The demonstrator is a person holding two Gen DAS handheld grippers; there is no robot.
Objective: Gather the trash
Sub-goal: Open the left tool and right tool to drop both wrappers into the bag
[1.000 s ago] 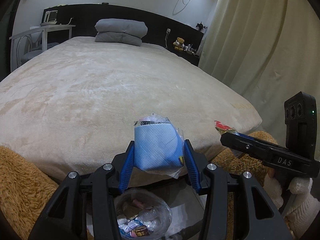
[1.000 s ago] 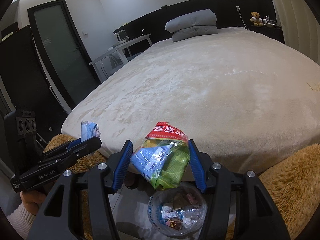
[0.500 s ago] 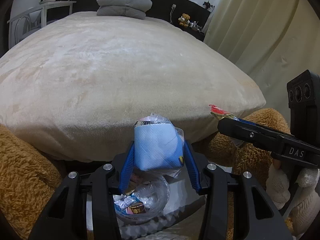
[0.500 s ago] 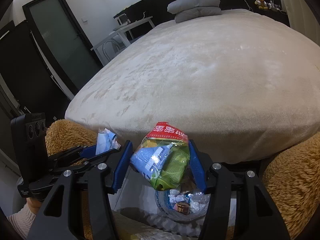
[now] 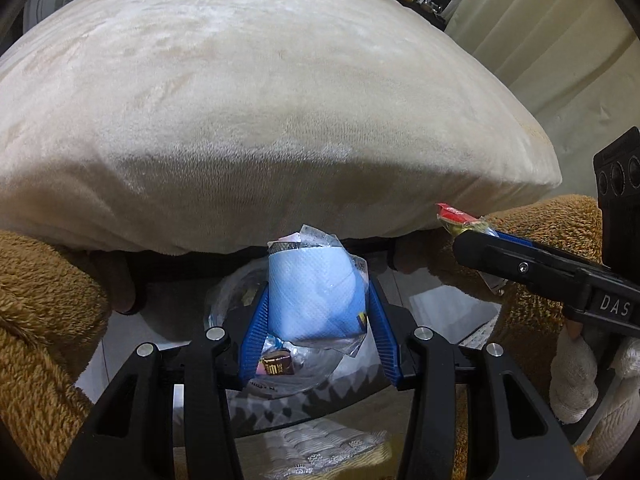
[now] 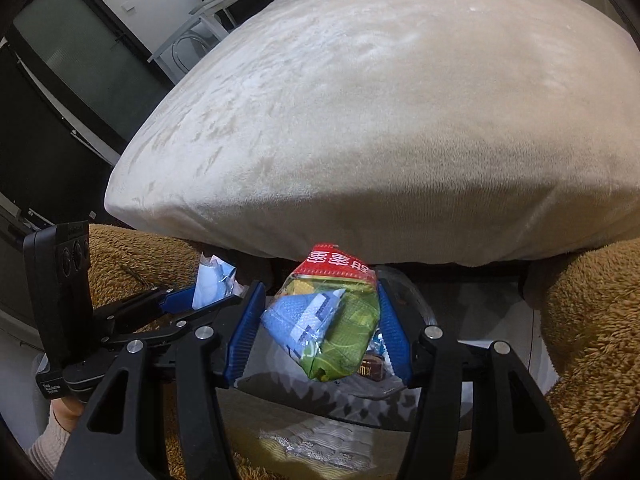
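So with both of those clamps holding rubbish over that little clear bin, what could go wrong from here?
1. The clear bin looks small and already holds wrappers, so the blue packet in the left tool may land on its rim.
2. The right tool grips its snack bag beside the left tool; dropping together, they might bump.
3. A missed piece could slide under the bed.

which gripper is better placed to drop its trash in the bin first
Marginally the left. The left gripper holds its blue packet with the clear bin showing right behind and under it. The right gripper, holding the green snack bag, sits over the bin's left part.
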